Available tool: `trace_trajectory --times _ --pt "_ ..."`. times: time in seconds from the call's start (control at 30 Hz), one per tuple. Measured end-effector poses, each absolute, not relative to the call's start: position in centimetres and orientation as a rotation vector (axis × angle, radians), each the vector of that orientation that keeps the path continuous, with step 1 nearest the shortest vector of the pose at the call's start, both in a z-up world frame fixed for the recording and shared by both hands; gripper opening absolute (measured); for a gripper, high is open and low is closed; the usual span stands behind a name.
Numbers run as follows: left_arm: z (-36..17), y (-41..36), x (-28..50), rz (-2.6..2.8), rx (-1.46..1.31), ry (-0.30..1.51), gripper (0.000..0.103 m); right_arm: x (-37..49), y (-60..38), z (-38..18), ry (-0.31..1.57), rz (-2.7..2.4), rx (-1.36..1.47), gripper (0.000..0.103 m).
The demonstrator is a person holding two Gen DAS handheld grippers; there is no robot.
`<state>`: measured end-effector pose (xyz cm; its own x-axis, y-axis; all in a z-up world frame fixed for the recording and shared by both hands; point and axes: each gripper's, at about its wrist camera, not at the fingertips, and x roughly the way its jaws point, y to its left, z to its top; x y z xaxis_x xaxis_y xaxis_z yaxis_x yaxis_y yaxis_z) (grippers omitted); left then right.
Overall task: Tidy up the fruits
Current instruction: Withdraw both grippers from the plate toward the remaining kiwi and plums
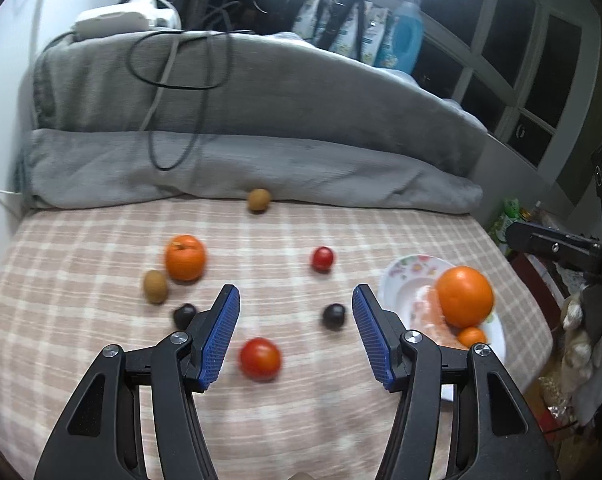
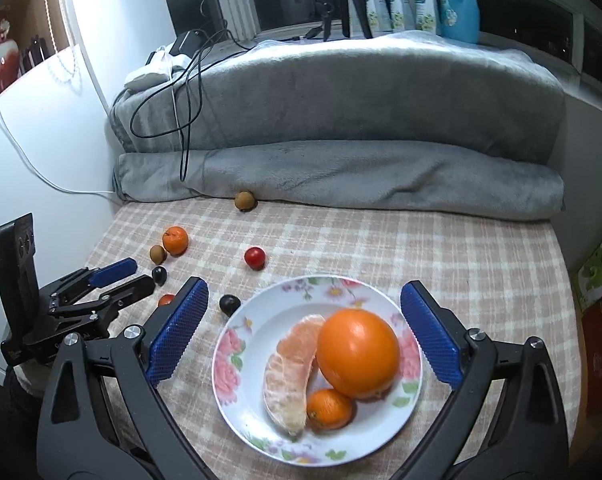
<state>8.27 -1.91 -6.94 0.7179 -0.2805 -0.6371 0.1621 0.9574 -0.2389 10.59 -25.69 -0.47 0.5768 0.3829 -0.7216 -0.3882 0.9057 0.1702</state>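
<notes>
A flowered plate [image 2: 237, 360] on the checked cloth holds a big orange [image 2: 357, 352], a peeled citrus segment [image 2: 289, 372] and a small mandarin [image 2: 329, 408]. My right gripper [image 2: 305, 284] hangs open above the plate, its jaws wide of the orange and touching nothing. My left gripper [image 1: 295, 292] is open over the cloth, with a red tomato [image 1: 259, 359] lying on the cloth below its jaws. Loose around it are two dark plums [image 1: 334, 316] [image 1: 185, 315], a small red tomato [image 1: 322, 258], a mandarin [image 1: 185, 257] and a brown fruit [image 1: 155, 286].
Another brown fruit [image 1: 258, 199] rests against the folded grey blanket [image 1: 261, 160] at the back. Black cables [image 1: 173, 80] trail over the blanket. A white wall borders the left side, and the bed edge drops off at the right past the plate [image 1: 401, 280].
</notes>
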Motion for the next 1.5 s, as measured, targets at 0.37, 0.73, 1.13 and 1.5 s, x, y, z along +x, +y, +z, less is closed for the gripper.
trace_trajectory --times 0.37,0.73,1.13,1.5 --pt "-7.6 3.2 9.0 -0.159 -0.166 0.737 0.058 13.5 -22.0 -1.0 0.891 0.495 -0.032 0.099" --pt "-9.5 6.7 11.0 -0.140 -0.233 0.798 0.050 17.4 -19.4 -2.9 0.996 0.527 0.018 0.099" --pt "-11.2 7.7 12.7 -0.153 -0.251 0.849 0.037 20.9 -16.3 -6.7 1.163 0.563 0.056 0.080" --pt "-12.3 7.2 14.2 -0.162 -0.235 0.881 0.033 22.2 -14.7 -9.0 1.244 0.562 0.050 0.066"
